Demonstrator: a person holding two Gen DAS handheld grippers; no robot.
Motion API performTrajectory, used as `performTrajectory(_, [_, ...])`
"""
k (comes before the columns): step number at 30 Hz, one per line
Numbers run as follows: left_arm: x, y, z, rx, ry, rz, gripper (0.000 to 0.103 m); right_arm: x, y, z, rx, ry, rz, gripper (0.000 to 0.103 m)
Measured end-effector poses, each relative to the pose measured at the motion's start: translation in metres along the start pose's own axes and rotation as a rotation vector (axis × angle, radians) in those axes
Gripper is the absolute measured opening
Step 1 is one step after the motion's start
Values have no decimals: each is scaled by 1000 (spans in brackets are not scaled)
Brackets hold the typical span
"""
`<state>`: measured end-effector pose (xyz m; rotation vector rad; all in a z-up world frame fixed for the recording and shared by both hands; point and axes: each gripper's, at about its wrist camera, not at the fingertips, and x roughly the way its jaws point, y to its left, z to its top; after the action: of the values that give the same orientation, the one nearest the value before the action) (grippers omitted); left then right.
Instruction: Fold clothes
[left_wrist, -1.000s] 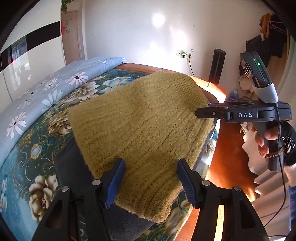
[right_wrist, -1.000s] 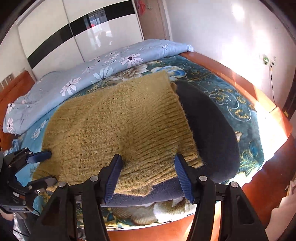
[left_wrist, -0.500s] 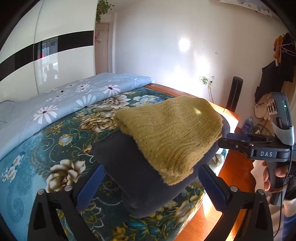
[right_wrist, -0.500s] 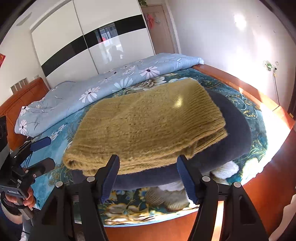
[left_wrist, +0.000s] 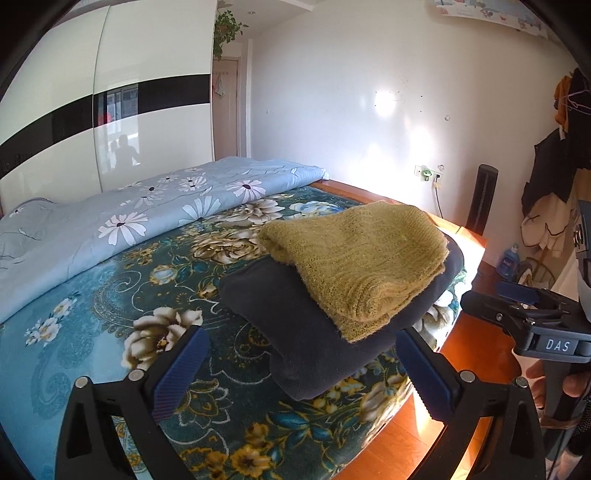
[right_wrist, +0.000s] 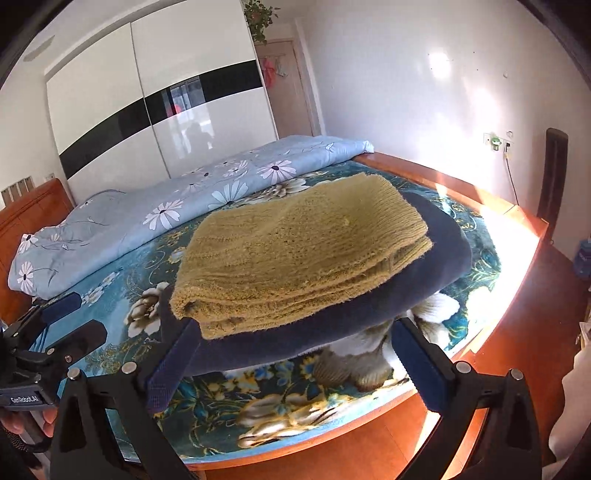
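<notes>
A folded mustard knit sweater (left_wrist: 362, 254) lies on top of a folded dark navy garment (left_wrist: 306, 325) near the corner of the bed; both show in the right wrist view, sweater (right_wrist: 295, 251) over navy garment (right_wrist: 417, 288). My left gripper (left_wrist: 301, 373) is open and empty, held back from the stack above the floral bedspread (left_wrist: 110, 306). My right gripper (right_wrist: 288, 363) is open and empty, in front of the stack's near edge. Each gripper shows in the other's view, the right one (left_wrist: 517, 306) and the left one (right_wrist: 62, 317).
A pale blue daisy quilt (left_wrist: 129, 218) lies along the far side of the bed. The wooden bed frame (right_wrist: 461, 188) borders the mattress. A wardrobe (right_wrist: 155, 114) stands behind. A dark speaker (left_wrist: 480, 199), hanging clothes (left_wrist: 554, 177) and a blue bottle (left_wrist: 511, 258) stand at the right.
Both grippers have pulled back and up from the sweater, and their jaws stand wider. The folded sweater stays on the navy garment.
</notes>
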<state>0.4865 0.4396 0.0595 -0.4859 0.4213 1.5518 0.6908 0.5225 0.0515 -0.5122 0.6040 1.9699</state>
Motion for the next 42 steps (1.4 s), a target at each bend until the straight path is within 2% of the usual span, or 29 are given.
performTrajectory(4, [-14,-7,-2,20,-14,38,103,-15,11,-11,23,-6,1,103])
performTrajectory(13, [-28,-7,-3,28,31,28,103,-34,29,-31,9,6,-59,103])
performTrajectory(16, [-28,-9,-4,41,64,34,103,-38,34,-33,-17,3,-59,103])
performTrajectory(21, [-31,-11,-6,62,75,34,103,-41,33,-31,-18,15,-110,103])
performTrajectory(31, [-31,-11,-9,102,92,37,103,-37,37,-31,14,36,-67,103])
performTrajectory(42, [-28,-10,-10,108,108,16,103,-39,43,-28,8,26,-68,103])
